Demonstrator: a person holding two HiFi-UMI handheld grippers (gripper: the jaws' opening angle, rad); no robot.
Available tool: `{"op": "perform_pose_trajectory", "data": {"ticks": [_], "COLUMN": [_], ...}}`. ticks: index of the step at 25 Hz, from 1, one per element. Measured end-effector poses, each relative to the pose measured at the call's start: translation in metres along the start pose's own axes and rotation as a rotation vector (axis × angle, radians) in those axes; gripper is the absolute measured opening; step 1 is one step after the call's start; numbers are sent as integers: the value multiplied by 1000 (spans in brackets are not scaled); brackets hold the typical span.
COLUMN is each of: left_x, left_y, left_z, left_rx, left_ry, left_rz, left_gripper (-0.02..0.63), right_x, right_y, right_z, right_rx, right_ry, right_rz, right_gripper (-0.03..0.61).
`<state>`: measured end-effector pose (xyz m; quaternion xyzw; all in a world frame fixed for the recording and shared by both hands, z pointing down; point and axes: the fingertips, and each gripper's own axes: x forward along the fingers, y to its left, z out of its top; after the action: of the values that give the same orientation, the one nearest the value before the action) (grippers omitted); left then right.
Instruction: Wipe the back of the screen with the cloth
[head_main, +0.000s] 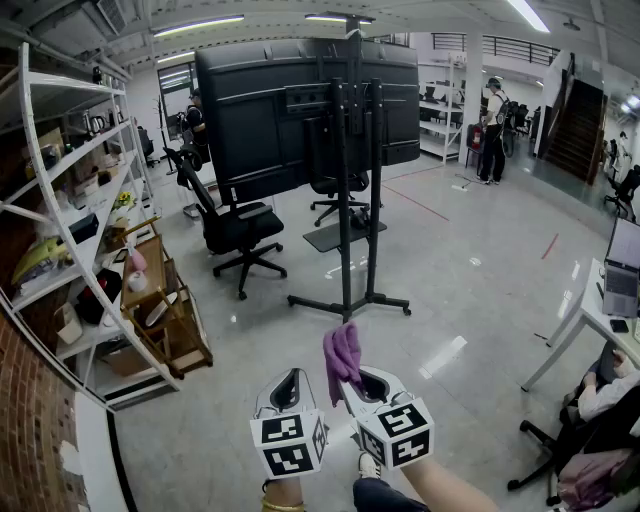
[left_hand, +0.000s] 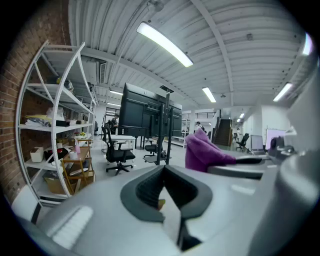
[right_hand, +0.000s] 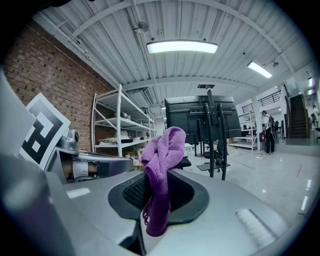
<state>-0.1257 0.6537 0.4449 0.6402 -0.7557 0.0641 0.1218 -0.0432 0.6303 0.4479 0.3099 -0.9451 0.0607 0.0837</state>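
Grippers: two, side by side at the bottom centre of the head view, each carrying one marker cube.

Left gripper (head_main: 291, 378): jaws together, with nothing between them.

Right gripper (head_main: 366, 386): jaws clamped on one purple cloth (head_main: 342, 358). The cloth bunches upward above the jaw tips, and a short tail hangs below them in the right gripper view.

Screen (head_main: 300, 110): one, black, at the upper centre of the head view. Its back panel faces the camera. It is mounted on one black floor stand (head_main: 345, 250), well apart from both grippers.

Two black office chairs are near the stand: one (head_main: 235, 235) to its left, one (head_main: 335, 195) behind it. One white shelf rack (head_main: 70, 200) fills the left edge.
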Motion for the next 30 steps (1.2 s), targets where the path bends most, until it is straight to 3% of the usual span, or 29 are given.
{"op": "perform_pose_trajectory", "data": {"ticks": [6,20,30], "left_x": [67,299,421], "left_y": [23,91,158], "left_z": [12,123,170], "left_rx": [5,30,24], "left_ry": [11,-48,-40], "left_rz": [21,149,165], "left_gripper": [8,8,8], "right_x": [66,283,423], "right_y": [-35,-163,-194], "right_z": [9,104,139], "right_rx": [5,-62,-129], "right_ry": [-1,-49,-53], "right_rz": [16,124,200], "right_gripper": [66,66,66]}}
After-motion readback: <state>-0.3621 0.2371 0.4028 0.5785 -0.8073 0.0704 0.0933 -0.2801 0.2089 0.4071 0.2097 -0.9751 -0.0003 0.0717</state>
